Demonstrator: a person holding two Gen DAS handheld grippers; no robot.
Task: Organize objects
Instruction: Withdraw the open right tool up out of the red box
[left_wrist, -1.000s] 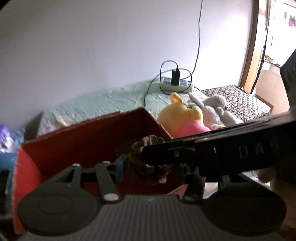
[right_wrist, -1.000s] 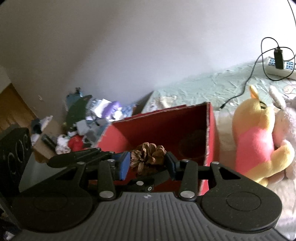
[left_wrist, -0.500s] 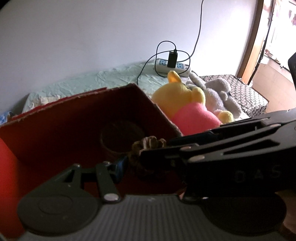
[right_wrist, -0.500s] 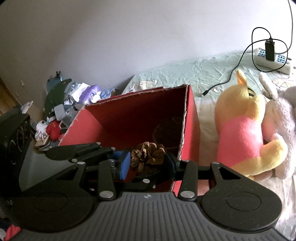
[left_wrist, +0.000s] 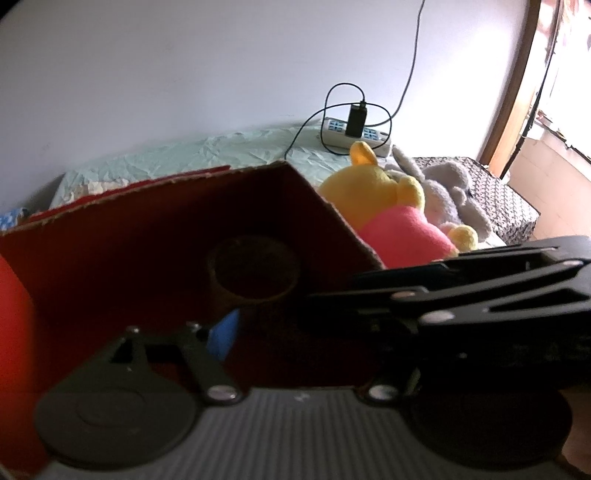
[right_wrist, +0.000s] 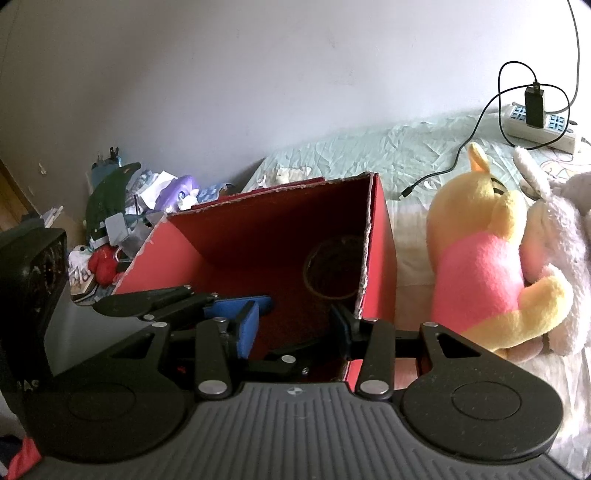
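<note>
Red cardboard box (right_wrist: 280, 236), open-topped, on the bed (right_wrist: 369, 155); a round brown basket (right_wrist: 332, 273) sits inside at its 3 o'clock wall. Right gripper (right_wrist: 295, 328) spread wide over the box mouth, empty. Left gripper (left_wrist: 280, 325) beside it, spread unclear, its right finger hidden. Yellow plush bear (right_wrist: 487, 266) lies at 3 o'clock of the box, power strip (right_wrist: 539, 125) at 1 o'clock
</note>
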